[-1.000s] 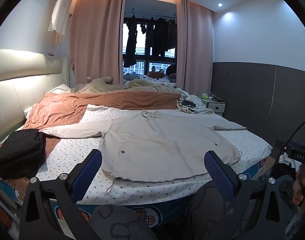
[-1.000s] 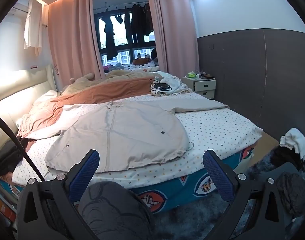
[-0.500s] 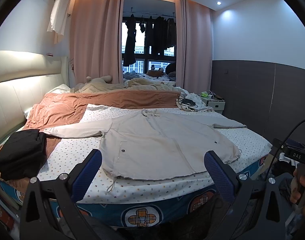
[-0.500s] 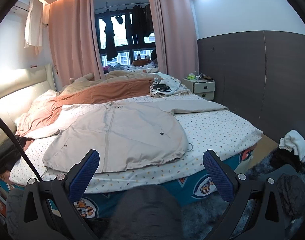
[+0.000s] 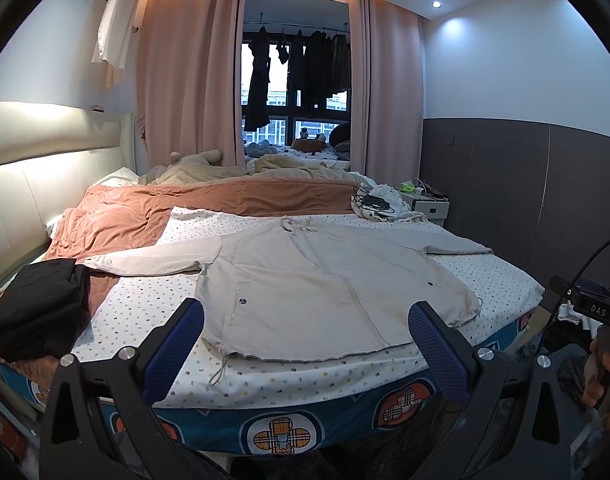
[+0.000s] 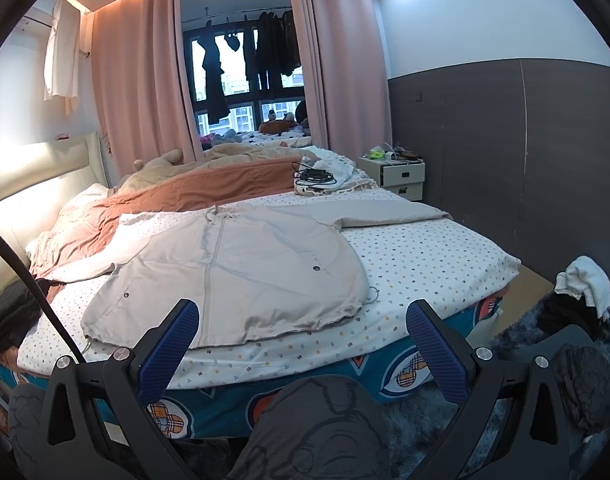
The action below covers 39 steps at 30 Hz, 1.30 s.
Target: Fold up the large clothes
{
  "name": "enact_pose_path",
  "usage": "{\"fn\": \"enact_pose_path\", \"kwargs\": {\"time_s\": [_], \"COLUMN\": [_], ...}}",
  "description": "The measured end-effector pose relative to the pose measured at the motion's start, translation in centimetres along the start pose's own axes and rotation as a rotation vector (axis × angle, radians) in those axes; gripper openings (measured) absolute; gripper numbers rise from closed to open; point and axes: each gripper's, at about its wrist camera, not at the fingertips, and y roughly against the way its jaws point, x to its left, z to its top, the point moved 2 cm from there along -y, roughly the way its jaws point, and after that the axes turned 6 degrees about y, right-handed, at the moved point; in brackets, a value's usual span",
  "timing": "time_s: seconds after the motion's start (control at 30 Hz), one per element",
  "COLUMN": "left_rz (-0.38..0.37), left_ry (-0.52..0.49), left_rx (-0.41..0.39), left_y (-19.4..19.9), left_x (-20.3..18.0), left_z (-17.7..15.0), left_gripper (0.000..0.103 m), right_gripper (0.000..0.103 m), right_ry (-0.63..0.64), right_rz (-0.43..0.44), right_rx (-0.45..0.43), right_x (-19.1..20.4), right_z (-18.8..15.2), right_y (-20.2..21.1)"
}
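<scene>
Beige jacket (image 5: 317, 280) lies flat, sleeves spread, on bed (image 5: 265, 384); left gripper (image 5: 305, 344) and right gripper (image 6: 303, 340) fingers spread wide, empty, near bed edge.

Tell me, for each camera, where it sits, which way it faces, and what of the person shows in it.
Left wrist: sits on the left tool at the bed's foot edge, facing the window across the beige jacket; shows both open blue fingers and the person's right hand at the far right.
Right wrist: sits on the right tool, further right, facing the same way; shows open fingers and a dark-clad knee.
Shared: jacket, dotted bed sheet, orange blanket, nightstand.
</scene>
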Motion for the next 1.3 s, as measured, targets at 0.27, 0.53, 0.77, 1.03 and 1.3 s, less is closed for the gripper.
{"fn": "enact_pose_path", "kwargs": {"time_s": [0.27,0.53,0.77,1.03,1.3], "left_rz": [-0.001,-0.005,-0.010,-0.011,-0.022], "left_ry": [0.018,0.020,0.034,0.033,0.023], "left_rx": [0.001,0.004,-0.012,-0.030,-0.026], "left_y": [0.2,0.9,1.8,2.5,2.4], "left_x": [0.7,0.8,1.1,0.6,0.3], "left_z": [-0.3,-0.2,0.2,0.2,0.3], "left_gripper": [0.103,0.103,0.103,0.103,0.103], "right_gripper": [0.103,0.103,0.103,0.103,0.103], "right_ry": [0.005,0.004,0.012,0.040,0.032], "right_rz": [0.001,-0.003,0.001,-0.008,-0.018], "right_rx": [0.002,-0.001,0.001,-0.003,0.004], "right_x": [0.1,-0.1,-0.2,-0.4,-0.5], "right_z": [-0.1,-0.1,-0.3,-0.6,-0.6], "right_y": [0.0,0.4,0.8,1.4,1.3]}}
